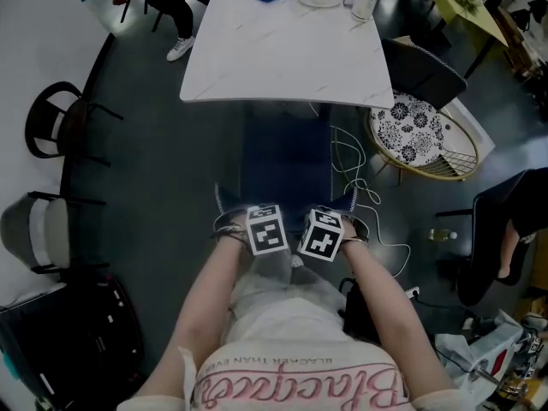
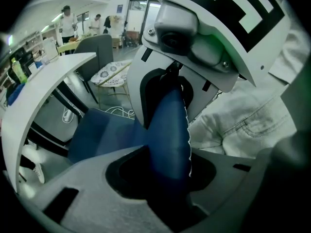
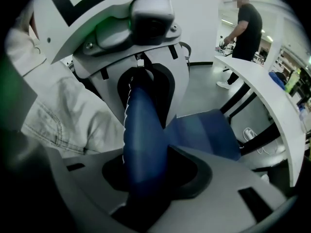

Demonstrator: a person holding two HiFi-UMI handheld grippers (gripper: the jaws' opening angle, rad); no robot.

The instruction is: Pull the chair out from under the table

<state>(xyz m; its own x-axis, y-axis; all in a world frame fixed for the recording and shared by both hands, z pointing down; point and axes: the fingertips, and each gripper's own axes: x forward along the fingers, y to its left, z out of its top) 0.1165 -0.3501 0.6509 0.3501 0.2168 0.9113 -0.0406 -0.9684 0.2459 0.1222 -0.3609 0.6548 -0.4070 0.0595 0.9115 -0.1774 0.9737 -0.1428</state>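
— Left claw (image 2: 167, 174) first: is it on anything?
— Yes. It pinches the top edge of the blue backrest (image 2: 169, 120) of the chair (image 1: 287, 157), with the padded rim right between its jaws. Right claw (image 3: 146, 171) does the same, clamped on that same rim just beside it.
— Firmly?
— Probably. The gap round the pads is dark in both gripper views, so I can't swear how hard they bite, but the cushion fills the space.
— Where is the chair itself?
— Its seat (image 3: 204, 130) reaches away from the person and runs in under the near edge of the white tabletop (image 1: 282, 50). The backrest is on the person's side, close to the legs.
— So which way does the pull go?
— Straight back toward the person's body, away from the tabletop. The backrest's long axis lies crosswise, left to right, and the two claws grip near its middle, side by side, neither one nearer. An even draw on both should keep the chair from swinging.
— Anything in the way?
— A white cable (image 1: 368, 191) lies on the floor just beside the chair's right side, and a leg might catch it.
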